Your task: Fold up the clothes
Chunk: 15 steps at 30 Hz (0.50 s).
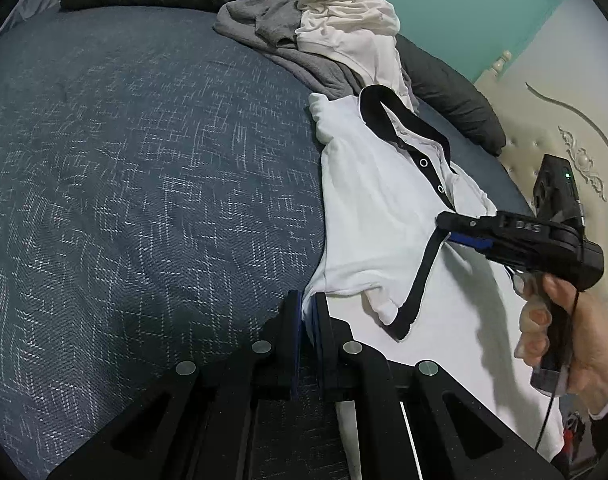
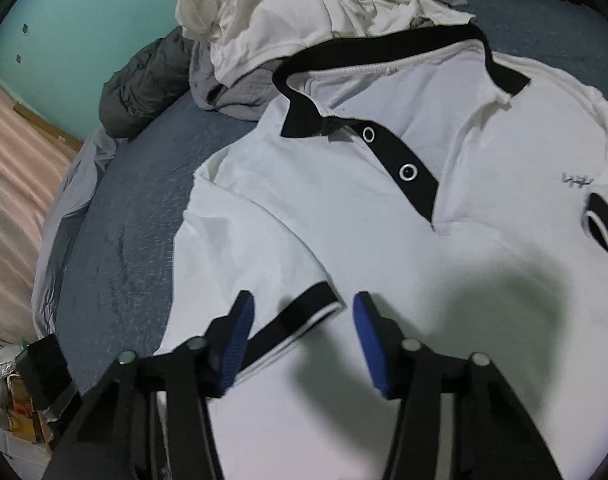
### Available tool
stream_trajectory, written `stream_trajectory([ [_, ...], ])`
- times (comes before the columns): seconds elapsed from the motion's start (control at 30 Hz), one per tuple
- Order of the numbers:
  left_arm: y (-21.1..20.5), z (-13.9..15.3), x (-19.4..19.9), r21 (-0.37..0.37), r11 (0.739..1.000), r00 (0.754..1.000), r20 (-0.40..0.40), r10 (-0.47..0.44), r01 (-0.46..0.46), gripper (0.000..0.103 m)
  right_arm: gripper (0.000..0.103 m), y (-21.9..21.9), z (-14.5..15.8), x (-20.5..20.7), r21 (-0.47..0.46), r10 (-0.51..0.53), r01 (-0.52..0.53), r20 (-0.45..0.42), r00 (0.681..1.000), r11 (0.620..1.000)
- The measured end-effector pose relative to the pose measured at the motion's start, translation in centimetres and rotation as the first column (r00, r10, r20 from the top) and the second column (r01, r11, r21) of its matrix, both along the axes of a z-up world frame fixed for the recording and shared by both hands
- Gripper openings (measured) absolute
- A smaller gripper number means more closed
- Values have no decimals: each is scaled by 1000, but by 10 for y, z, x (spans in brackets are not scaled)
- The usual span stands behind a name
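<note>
White polo shirt (image 2: 344, 208) collar-up, lengthwise

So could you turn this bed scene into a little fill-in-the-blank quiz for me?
1. The white polo shirt has a collar coloured ____.
2. The left tongs are shut on the shirt's ____.
3. The right tongs stand open over a black-trimmed ____.
4. The heap of unfolded clothes lies on a bedspread coloured ____.

Missing words: black; edge; sleeve; blue
</note>
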<state>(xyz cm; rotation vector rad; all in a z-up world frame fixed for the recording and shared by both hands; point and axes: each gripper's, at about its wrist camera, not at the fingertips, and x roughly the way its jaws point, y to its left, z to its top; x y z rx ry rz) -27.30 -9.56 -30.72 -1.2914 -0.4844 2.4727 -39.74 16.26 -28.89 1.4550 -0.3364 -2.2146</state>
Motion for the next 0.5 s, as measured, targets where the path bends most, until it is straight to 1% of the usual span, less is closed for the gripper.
stream_trajectory([
  [0.03,0,0,0,2,1000,1000,1,0,0,6,26,-1,-2,0,12,-2,2,-2,1000,1000],
  [0.07,-1,0,-1,7,1000,1000,3,2,-2,6,20,0,-3,0,18,-6,6,-13,1000,1000],
  [0.1,-2,-1,-1,14,1000,1000,5,4,-4,6,9,0,-4,0,24,-9,10,-25,1000,1000],
  [0.13,-3,-2,-1,22,1000,1000,8,7,-7,6,6,1,-4,0,24,-9,10,-32,999,1000],
  [0.2,-4,-3,-1,35,999,1000,12,12,-12,6,3,4,-1,3,24,-12,13,-55,998,1000],
  [0.27,-4,-3,-1,37,999,1000,12,12,-13,6,3,9,2,5,26,-28,30,-71,997,999],
  [0.33,-4,-3,-1,37,999,1000,12,12,-12,6,3,13,2,3,26,-45,46,-62,997,999],
  [0.43,-4,-3,0,36,999,1000,14,10,-11,6,3,15,0,2,56,-51,53,-44,998,997],
  [0.5,-4,-4,0,40,999,1000,15,11,-11,6,3,13,-3,2,71,-39,42,-40,998,997],
])
